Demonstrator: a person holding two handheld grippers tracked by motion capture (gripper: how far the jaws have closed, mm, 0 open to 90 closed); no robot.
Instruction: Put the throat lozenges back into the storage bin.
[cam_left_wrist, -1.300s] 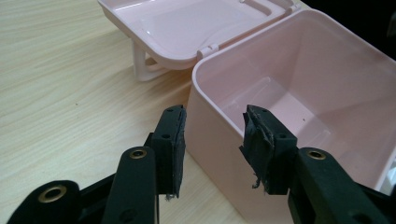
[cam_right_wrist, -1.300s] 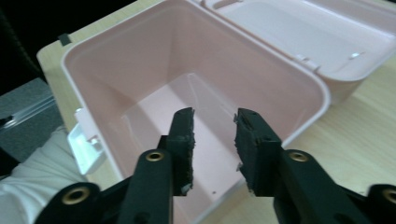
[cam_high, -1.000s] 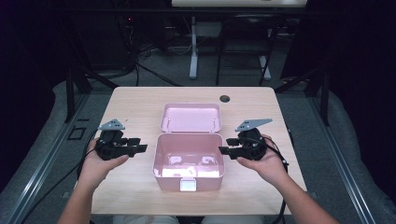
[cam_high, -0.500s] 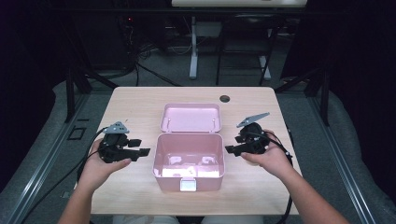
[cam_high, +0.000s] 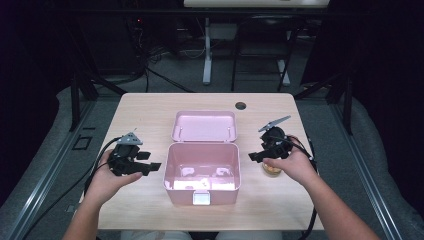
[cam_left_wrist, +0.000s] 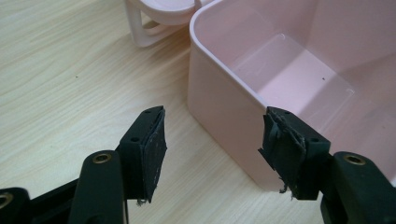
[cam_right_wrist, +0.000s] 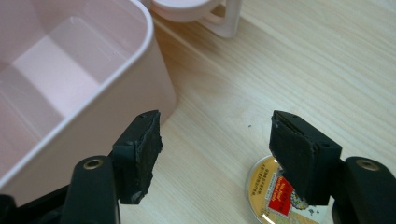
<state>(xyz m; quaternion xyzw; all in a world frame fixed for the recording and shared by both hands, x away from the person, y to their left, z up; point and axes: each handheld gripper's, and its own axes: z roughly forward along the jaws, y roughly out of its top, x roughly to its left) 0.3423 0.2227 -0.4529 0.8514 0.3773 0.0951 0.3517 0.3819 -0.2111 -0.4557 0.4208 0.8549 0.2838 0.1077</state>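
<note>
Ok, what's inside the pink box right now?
The pink box looks empty: its bare pink floor shows glare patches and no object. The near front corners sit behind its front wall, so those stay unseen. A round gold-lidded tin lies outside, beside the right gripper.

A pale wooden table (cam_high: 150, 120) carries an open pink box (cam_high: 202, 176) near its middle. The pink lid (cam_high: 204, 126) lies just behind the box, and a small round tin (cam_high: 271, 170) sits to the box's right.
</note>
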